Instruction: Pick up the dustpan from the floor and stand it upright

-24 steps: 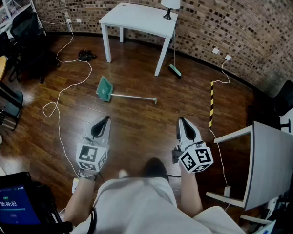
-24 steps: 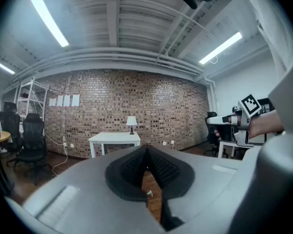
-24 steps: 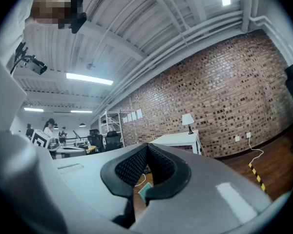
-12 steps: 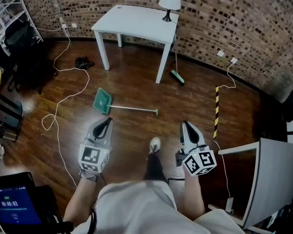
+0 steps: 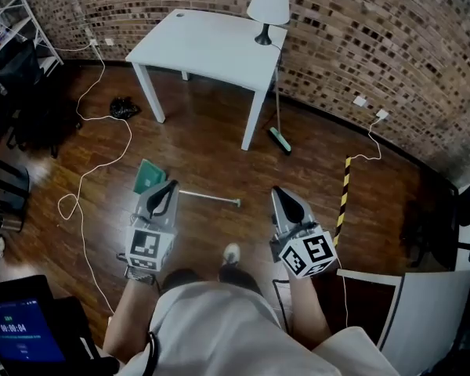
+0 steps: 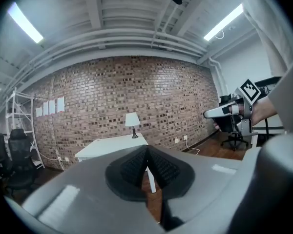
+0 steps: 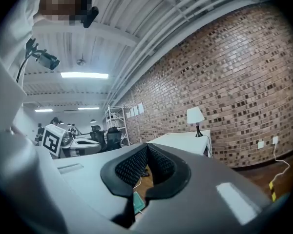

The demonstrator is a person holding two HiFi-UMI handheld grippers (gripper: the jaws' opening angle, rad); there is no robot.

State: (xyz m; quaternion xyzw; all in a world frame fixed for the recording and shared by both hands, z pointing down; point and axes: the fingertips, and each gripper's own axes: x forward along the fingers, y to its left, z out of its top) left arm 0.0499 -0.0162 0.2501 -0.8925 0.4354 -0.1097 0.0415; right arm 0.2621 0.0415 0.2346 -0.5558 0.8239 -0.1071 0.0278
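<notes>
— Where does the dustpan (image 5: 147, 176) lie?
— Flat on the floor (image 5: 211, 151), on the near side of the table (image 5: 211, 41). Its pan is to the left and its handle runs right.
— And on the table?
— A lamp (image 5: 268, 5), at the far right corner. A broom (image 5: 280, 139) leans at the table's right side, head on the floor.
— The grippers?
— In the head view the left gripper (image 5: 169, 188) overlaps the dustpan where pan meets handle. The right gripper (image 5: 278, 192) is to the right of the handle's end.
— Anything else?
— A cable (image 5: 130, 128) snakes left of the dustpan. A striped strip (image 5: 344, 194) lies right of the right gripper. A screen (image 5: 14, 331) sits at the near left.
</notes>
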